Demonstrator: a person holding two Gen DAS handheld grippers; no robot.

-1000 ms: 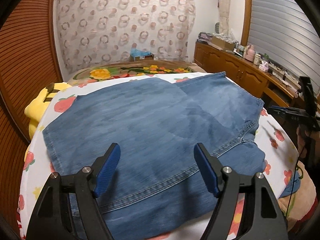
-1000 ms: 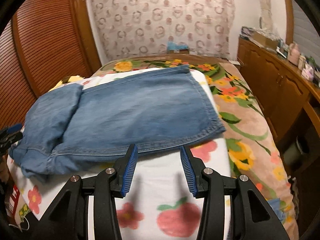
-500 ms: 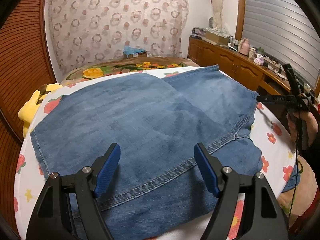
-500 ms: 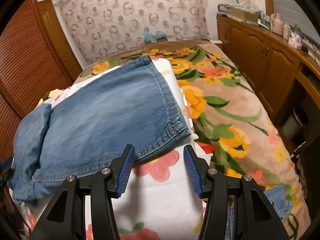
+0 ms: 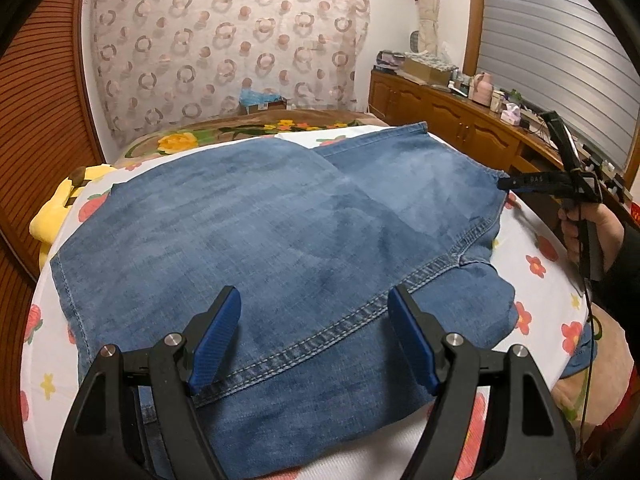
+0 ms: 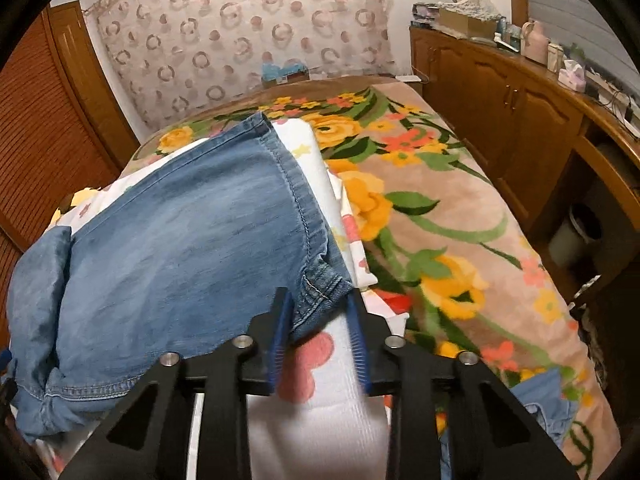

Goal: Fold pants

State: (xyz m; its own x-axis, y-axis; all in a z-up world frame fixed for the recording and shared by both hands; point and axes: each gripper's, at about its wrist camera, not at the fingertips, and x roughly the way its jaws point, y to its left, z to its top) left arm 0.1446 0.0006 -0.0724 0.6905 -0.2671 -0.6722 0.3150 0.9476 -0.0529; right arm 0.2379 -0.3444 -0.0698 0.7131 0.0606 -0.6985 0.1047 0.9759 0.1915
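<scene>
Closing on the hem corner of the jeans [image 6: 192,248], the right gripper [image 6: 318,336] has slid rightward along the bed [image 6: 440,240]; left gripper [image 5: 316,340] hovers unclenched, so 1 fold can begin.

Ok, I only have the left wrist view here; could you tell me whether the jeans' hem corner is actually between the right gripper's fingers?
Observer: Yes. In the right wrist view, the hem corner of the jeans lies between the blue pads of the right gripper, whose jaws are closing.
Operator: Thank you. Is it pinched yet?
Observer: Not yet. The white flower-printed cloth shows in the gap beside the denim.
Operator: And what lies beyond that corner?
Observer: A floral blanket, stretching across to the wooden cabinets.
</scene>
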